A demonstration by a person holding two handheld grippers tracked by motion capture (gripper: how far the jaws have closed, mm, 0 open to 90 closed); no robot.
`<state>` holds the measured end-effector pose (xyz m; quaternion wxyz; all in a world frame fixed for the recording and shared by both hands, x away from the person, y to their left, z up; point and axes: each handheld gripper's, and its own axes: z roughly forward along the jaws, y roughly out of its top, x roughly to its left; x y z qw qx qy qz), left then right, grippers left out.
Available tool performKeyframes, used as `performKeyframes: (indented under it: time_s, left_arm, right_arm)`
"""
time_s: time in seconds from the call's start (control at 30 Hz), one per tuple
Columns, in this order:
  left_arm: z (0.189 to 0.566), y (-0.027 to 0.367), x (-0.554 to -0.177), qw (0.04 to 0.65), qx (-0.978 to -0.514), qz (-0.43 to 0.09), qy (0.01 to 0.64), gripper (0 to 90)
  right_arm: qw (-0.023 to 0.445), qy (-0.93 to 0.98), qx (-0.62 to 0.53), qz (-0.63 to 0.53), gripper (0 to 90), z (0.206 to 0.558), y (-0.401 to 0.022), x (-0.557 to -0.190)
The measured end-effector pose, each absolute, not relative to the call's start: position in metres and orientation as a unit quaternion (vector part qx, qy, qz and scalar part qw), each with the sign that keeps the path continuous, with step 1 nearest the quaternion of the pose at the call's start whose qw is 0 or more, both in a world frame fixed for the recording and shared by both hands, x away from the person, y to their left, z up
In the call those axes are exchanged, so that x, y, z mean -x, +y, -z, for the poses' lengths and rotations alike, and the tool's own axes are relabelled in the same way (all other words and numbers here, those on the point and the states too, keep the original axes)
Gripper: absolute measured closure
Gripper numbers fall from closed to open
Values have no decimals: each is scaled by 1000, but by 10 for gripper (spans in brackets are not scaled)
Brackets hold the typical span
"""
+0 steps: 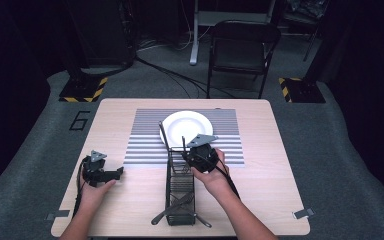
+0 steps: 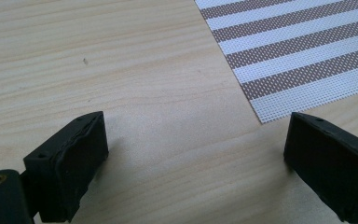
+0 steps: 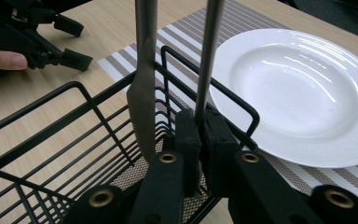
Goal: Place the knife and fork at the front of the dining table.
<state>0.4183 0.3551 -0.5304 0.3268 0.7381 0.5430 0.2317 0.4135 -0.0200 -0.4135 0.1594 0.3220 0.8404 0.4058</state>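
On the table (image 1: 260, 190), bare wood spreads along its left and right edges, the wire basket (image 1: 180, 192) reaches its near edge, the right gripper (image 3: 199, 128) there clamps 1 upright utensil handle (image 3: 209, 56), and the left gripper (image 2: 193, 158) rests level with jaws apart, empty

A: What colour is the plate (image 1: 186, 127), centre of the high view?
B: Plain white, on a mat (image 1: 145, 142) striped grey-brown and white.
A: The rack (image 1: 180, 192), lower middle?
B: Black wire, like both grippers (image 1: 111, 174) (image 3: 199, 123). The utensils (image 3: 144, 74) are dull grey; the table (image 1: 260, 180) is pale wood grain.
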Motion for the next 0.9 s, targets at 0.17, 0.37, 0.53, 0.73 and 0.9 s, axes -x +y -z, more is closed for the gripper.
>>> performKeyframes:
  time_s: [0.17, 0.37, 0.53, 0.73, 0.9]
  left_arm:
    - [530, 355, -418, 327, -738, -232, 543, 59]
    - [530, 355, -418, 325, -740, -232, 542, 60]
    - [530, 355, -418, 324, -740, -231, 542, 59]
    - [530, 355, -418, 326, -739, -232, 542, 60]
    - [530, 355, -419, 325, -740, -231, 542, 60]
  right_arm:
    - [147, 839, -328, -409, 870, 411, -21, -413]
    - [145, 839, -321, -415, 871, 403, -23, -411]
    - [142, 838, -312, -425, 871, 392, -26, -409]
    - [135, 840, -304, -429, 871, 375, -28, -403]
    - [137, 843, -295, -429, 871, 366, -28, -400]
